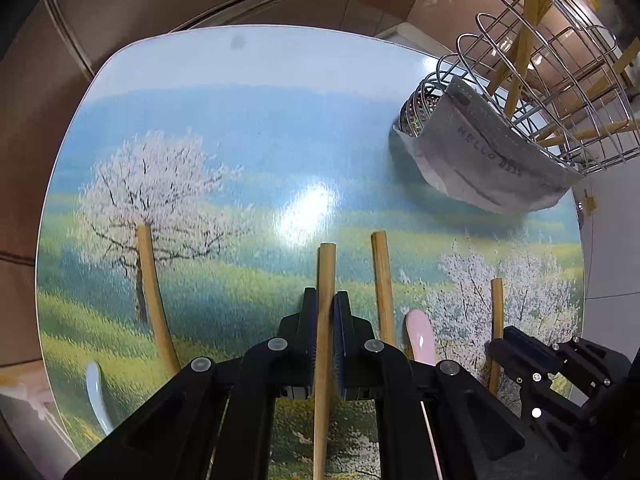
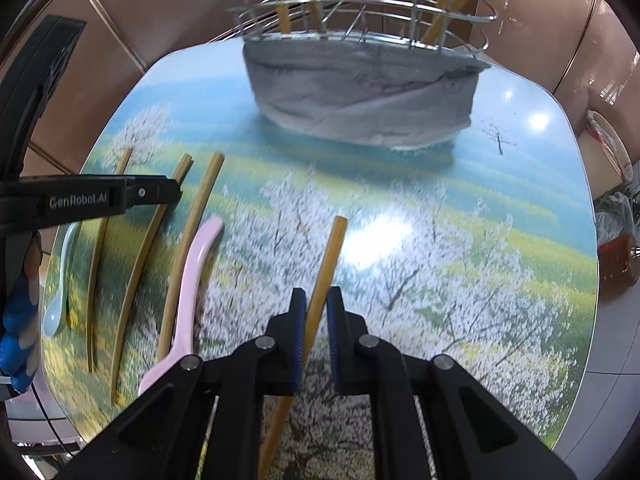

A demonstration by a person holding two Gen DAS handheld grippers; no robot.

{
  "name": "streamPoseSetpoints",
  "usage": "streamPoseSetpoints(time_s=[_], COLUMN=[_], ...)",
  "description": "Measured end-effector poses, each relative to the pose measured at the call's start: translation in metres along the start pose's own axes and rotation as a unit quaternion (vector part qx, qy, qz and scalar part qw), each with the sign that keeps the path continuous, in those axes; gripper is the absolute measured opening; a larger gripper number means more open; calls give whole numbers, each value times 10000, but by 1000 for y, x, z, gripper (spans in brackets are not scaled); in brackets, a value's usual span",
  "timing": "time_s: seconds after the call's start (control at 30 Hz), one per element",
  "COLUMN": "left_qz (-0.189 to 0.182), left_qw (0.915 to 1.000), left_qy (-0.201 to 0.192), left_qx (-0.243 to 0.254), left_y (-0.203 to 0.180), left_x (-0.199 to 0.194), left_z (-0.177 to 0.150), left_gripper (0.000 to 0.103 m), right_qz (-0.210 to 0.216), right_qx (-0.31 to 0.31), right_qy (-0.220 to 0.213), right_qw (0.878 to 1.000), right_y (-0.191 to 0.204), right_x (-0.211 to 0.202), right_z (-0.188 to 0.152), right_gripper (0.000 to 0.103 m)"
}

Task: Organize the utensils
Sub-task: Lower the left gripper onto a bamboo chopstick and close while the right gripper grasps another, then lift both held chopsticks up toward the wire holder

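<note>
both grippers point steeply down at the table (image 1: 248, 64) with the printed landscape of blossoming trees. left gripper (image 1: 326, 300) is closed on a bamboo chopstick (image 1: 325, 272), which passes straight between its two blue pads and sticks out ahead of them. just to the right of these fingers lies another bamboo chopstick (image 1: 382, 280), and beside it a pink spoon (image 1: 419, 336). further right one more bamboo stick (image 1: 497, 320) is seen, with the right gripper (image 1: 516, 344) near it. to the left of the left gripper there is a curved bamboo stick (image 1: 154, 300) and a pale blue spoon (image 1: 96, 392), both flat on the table.

right gripper (image 2: 316, 304) is also shut on a bamboo chopstick (image 2: 330, 256), which lies a little slanted between its pads. far ahead of it stands a wire utensil basket (image 2: 360, 28) with a grey cloth (image 2: 360, 96) wrapped around its bottom; several bamboo sticks (image 2: 280, 4) stand already inside it. to the left of the right gripper lie the pink spoon (image 2: 192, 276), three bamboo sticks (image 2: 192, 248) and the pale blue spoon (image 2: 60, 280), with the left gripper (image 2: 172, 192) above them.
</note>
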State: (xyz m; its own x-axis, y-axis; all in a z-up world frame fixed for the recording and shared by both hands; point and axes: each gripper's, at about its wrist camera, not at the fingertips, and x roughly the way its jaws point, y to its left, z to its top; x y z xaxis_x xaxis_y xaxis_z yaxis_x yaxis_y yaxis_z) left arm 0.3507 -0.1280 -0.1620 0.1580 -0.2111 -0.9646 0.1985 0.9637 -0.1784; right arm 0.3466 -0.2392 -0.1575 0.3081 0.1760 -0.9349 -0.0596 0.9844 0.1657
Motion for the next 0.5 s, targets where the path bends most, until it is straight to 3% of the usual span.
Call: streamPoseSetpoints(time_s=[0.27, 0.5], left_qz=[-152, -231], left_qw=[9992, 9961], left_qy=[-322, -845], left_qx=[-163, -121], left_y=[15, 25], left_x=[-15, -58], left_z=[-27, -53], left_gripper=[7, 7], right_qz=[60, 73], right_qx=[133, 100], right_qy=[-403, -910], right_qw=[9991, 9958], right_y=[-7, -5], right_x=[-27, -65], right_z=[-33, -64], right_gripper=[7, 7])
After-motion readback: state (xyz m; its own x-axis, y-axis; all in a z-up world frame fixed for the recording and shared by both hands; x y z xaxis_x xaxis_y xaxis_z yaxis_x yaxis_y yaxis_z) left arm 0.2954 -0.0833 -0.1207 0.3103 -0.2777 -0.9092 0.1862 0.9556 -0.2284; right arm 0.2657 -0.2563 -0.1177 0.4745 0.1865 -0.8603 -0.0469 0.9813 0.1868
